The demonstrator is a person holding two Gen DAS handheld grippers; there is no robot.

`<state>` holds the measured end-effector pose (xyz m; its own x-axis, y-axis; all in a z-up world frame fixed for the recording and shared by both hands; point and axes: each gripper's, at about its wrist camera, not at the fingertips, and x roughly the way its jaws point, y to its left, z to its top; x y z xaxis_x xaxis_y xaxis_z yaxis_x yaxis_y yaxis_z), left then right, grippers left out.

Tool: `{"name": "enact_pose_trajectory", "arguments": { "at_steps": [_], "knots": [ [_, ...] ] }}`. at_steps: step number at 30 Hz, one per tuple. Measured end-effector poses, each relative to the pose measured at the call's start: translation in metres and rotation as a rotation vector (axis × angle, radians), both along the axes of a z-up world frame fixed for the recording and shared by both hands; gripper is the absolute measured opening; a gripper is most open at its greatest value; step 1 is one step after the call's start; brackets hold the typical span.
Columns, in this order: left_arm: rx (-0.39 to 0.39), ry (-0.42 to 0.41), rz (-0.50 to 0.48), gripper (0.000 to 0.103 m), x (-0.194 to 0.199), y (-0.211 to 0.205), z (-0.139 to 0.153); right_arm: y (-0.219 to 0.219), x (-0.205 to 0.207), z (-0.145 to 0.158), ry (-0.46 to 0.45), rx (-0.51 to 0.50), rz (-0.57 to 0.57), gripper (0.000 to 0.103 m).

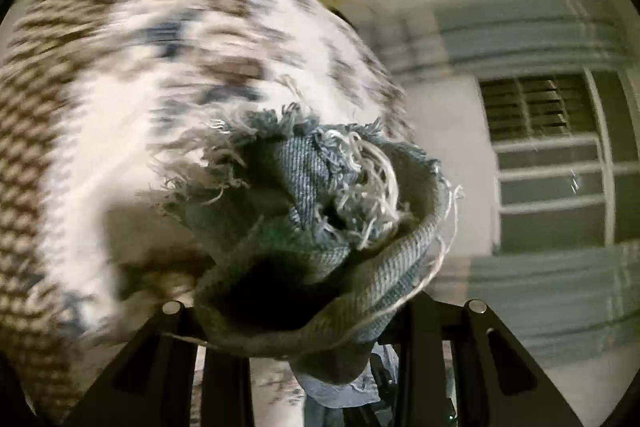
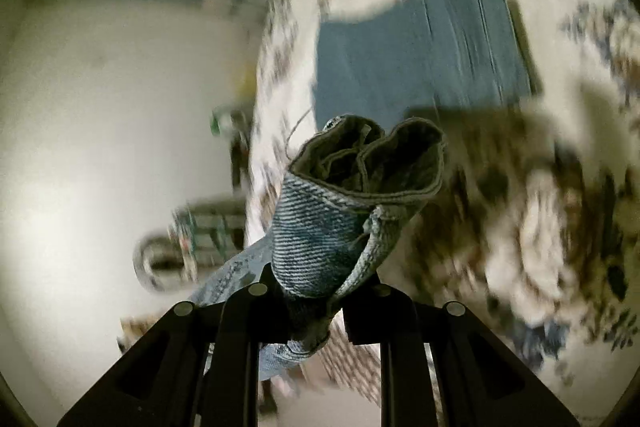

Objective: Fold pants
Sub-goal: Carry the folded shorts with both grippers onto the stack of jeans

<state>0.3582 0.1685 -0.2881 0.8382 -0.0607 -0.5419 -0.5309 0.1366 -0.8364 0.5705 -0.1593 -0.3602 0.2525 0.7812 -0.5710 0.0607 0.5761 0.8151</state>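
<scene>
While lifted off the bedspread [image 1: 120,47], pants [image 1: 320,195] between both grippers' fingers.

No legible text, label, brand, number or sign appears in either wrist view. The denim pants [image 1: 320,211] show only weave and frayed threads, no tag or printing. The patterned bedcover [image 1: 120,67] carries motifs only, and both are heavily motion-blurred, so any fine print is unreadable.
</scene>
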Motion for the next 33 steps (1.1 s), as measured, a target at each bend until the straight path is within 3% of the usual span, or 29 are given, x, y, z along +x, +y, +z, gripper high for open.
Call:
{"name": "enact_pose_trajectory", "arguments": {
  "at_steps": [4,7,9,11,13,16,20,29,33],
  "knots": [
    [0.019,-0.103,-0.174,0.028,0.117,0.020,0.023,-0.007,0.063,0.039,-0.100,0.017,-0.195,0.019],
    [0.031,-0.154,-0.322,0.028,0.211,0.028,0.015,-0.011,0.101,0.037,-0.147,0.009,-0.307,0.018],
    [0.047,-0.149,-0.393,0.028,0.250,0.027,-0.005,-0.016,0.121,0.016,-0.168,-0.013,-0.378,0.018],
    [0.048,-0.121,-0.485,0.028,0.290,0.026,-0.044,-0.019,0.127,-0.012,-0.167,-0.038,-0.424,0.018],
    [0.064,-0.074,-0.568,0.028,0.312,0.027,-0.089,-0.022,0.126,-0.067,-0.102,-0.049,-0.468,0.019],
    [0.057,0.055,-0.660,0.028,0.319,0.026,-0.157,-0.022,0.114,-0.124,-0.012,-0.079,-0.483,0.018],
    [0.042,0.108,-0.700,0.030,0.304,0.032,-0.189,-0.017,0.093,-0.153,0.009,-0.079,-0.488,0.018],
    [0.006,0.171,-0.816,0.036,0.293,0.043,-0.179,-0.011,0.089,-0.143,-0.031,-0.174,-0.407,0.019],
    [0.100,0.227,-0.874,0.042,0.290,0.042,-0.167,-0.008,0.075,-0.140,0.006,-0.221,-0.385,0.026]
  ]
}}
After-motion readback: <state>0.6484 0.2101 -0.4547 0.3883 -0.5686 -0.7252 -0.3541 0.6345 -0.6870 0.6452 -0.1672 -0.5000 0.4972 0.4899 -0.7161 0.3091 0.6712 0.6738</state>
